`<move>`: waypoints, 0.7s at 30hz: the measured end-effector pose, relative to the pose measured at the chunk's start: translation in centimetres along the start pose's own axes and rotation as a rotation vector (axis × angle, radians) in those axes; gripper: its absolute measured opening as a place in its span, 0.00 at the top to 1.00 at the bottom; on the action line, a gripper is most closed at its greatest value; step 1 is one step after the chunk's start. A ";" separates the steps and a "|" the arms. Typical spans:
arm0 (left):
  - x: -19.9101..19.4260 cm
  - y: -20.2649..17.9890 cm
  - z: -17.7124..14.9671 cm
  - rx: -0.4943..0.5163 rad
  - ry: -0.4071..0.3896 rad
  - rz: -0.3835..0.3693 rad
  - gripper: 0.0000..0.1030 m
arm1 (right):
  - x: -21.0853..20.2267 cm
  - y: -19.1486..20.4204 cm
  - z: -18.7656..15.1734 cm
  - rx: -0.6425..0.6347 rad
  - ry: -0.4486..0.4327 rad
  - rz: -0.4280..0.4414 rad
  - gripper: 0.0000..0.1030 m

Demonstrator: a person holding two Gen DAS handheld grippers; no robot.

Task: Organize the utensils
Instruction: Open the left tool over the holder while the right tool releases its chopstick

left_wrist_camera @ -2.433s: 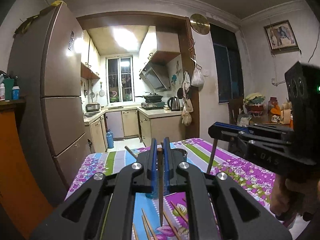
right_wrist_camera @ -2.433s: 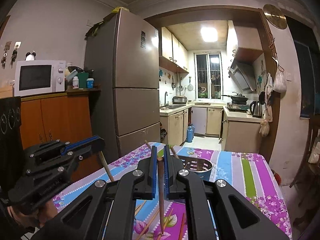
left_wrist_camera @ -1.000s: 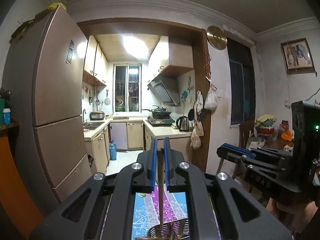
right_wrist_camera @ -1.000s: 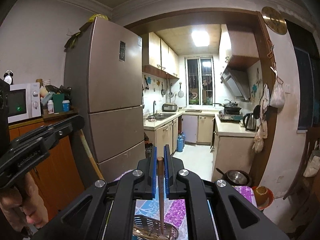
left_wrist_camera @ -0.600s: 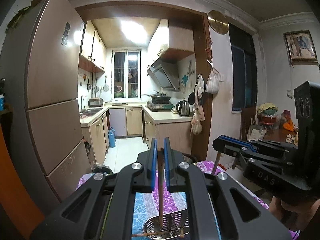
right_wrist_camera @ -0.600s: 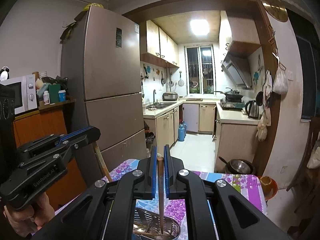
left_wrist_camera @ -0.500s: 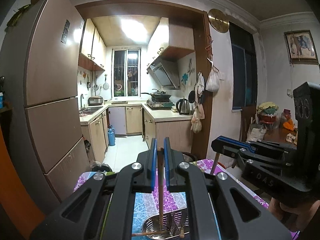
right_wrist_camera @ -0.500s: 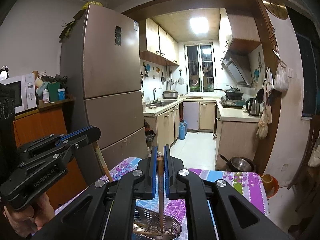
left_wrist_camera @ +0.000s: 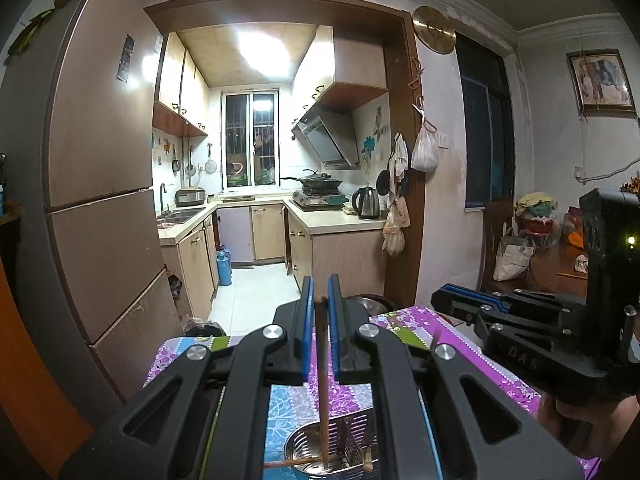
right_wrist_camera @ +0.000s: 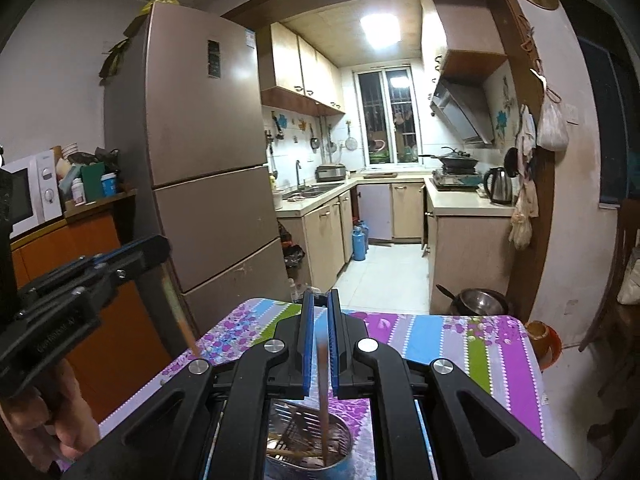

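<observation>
Left wrist view shows the left gripper (left_wrist_camera: 319, 300) clamped on a chopstick (left_wrist_camera: 322, 380) hanging straight down toward 6 o'clock, its tip inside the metal holder (left_wrist_camera: 304, 444) on the floral tablecloth (left_wrist_camera: 460, 344). At 3 o'clock the right gripper (left_wrist_camera: 440, 304) is likewise closed on a second chopstick (right_wrist_camera: 323, 392), which the right wrist view shows dipping into the same holder. Judged step: dropping both sticks into the holder. Next, each pair of jaws should part once the tips sit low, sticks upright enough not to tip out.
</observation>
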State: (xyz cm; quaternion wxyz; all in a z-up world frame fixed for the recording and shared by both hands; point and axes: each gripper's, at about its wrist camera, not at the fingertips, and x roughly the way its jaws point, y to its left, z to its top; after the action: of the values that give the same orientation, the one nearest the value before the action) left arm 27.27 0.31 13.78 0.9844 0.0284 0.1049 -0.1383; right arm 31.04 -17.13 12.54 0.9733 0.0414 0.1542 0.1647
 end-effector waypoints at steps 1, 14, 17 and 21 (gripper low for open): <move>0.0 0.0 0.1 0.001 -0.001 0.000 0.95 | -0.2 -0.1 0.0 0.000 -0.003 -0.004 0.92; -2.1 -0.2 1.1 -0.007 -0.050 0.018 0.57 | -4.2 -0.8 1.3 -0.002 -0.078 -0.017 0.84; -3.3 -0.1 1.4 -0.008 -0.070 0.026 0.54 | -5.5 -0.5 1.5 -0.010 -0.092 -0.010 0.84; -5.7 0.3 1.3 -0.001 -0.096 0.037 0.48 | -8.0 0.2 1.5 -0.021 -0.113 0.002 0.77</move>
State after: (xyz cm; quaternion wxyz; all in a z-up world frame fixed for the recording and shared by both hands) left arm 22.28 1.98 16.32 0.9907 0.0231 0.0569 -0.1214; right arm 24.27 -19.64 16.28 0.9807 0.0404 0.0971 0.1647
